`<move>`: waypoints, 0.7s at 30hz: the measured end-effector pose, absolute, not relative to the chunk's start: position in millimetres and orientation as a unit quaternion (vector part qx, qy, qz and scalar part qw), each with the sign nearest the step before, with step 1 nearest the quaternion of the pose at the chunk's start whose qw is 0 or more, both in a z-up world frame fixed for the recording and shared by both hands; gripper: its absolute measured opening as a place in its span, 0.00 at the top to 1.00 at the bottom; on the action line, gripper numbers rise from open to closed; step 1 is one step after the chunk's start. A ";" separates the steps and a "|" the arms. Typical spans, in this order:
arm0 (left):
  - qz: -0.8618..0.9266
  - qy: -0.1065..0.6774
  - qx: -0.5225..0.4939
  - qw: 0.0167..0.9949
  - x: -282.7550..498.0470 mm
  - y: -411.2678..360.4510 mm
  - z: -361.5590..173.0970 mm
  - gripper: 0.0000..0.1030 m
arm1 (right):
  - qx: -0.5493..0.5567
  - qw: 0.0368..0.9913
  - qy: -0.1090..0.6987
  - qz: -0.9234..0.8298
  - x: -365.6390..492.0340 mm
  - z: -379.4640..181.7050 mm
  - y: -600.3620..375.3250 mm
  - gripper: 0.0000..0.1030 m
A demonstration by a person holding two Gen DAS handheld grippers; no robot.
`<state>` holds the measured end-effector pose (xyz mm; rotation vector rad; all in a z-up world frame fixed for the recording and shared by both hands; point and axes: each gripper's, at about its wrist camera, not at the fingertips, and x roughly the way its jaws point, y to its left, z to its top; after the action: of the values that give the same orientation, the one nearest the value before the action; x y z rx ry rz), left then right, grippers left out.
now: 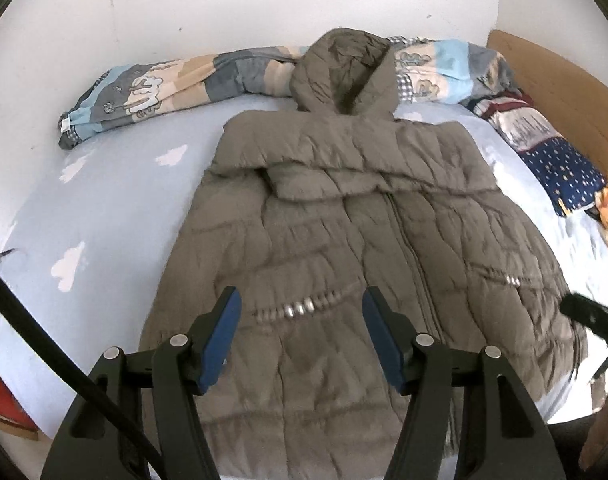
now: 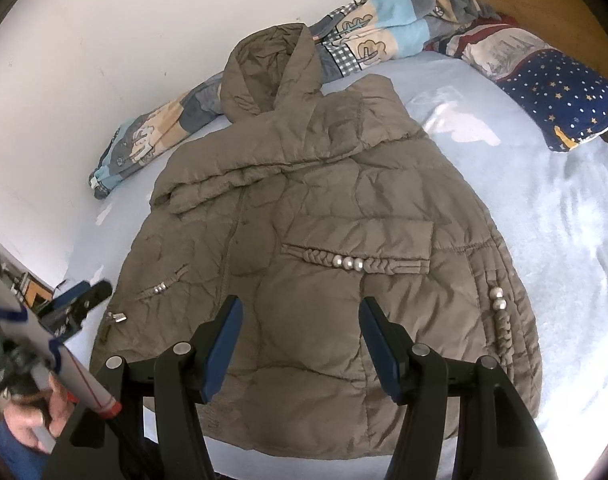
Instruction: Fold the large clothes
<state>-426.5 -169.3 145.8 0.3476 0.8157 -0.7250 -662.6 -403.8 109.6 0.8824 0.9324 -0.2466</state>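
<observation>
Pale blue bed sheet (image 1: 104,208) with white cloud prints, filling most of both views. Spread flat across its middle, front side up: olive-brown quilted hooded jacket (image 1: 344,208), zipped closed, both sleeves folded in across the chest, hood (image 1: 344,68) toward the top of the frame, hem toward the bottom edge. Behind the hood, against the white wall: rolled patchwork duvet (image 1: 152,88) in blue, beige and grey. At the upper right of the frame: dark blue star-print pillow (image 2: 564,96), resting beside a wooden headboard (image 2: 544,4). On the jacket front, two slanted pockets trimmed with braid and silver beads (image 2: 348,263).

Left gripper (image 1: 302,304) over the lower left half of the jacket, blue pads wide apart, nothing between them, clear of the fabric. Right gripper (image 2: 300,312) over the lower right half, likewise spread wide and empty. At the lower left of the right wrist view: a hand (image 2: 32,420) around the left gripper's handle.
</observation>
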 end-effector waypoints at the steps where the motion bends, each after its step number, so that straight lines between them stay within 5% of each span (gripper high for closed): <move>1: -0.340 0.384 0.166 0.842 -421.4 -172.0 145.5 0.39 | 0.412 0.794 0.433 -0.113 -661.6 110.2 -404.4 0.37; 14: -0.313 0.374 0.165 0.857 -332.1 -245.1 127.3 0.38 | 0.410 0.786 0.453 -0.094 -611.9 126.1 -424.9 0.37; 21: -0.316 0.392 0.150 0.851 -294.0 -260.5 121.9 0.38 | 0.386 0.797 0.454 -0.101 -510.9 156.9 -493.4 0.32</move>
<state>-294.0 -260.5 121.9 0.3153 0.8244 -0.6644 -510.9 -493.4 156.9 0.8299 0.9746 -0.2177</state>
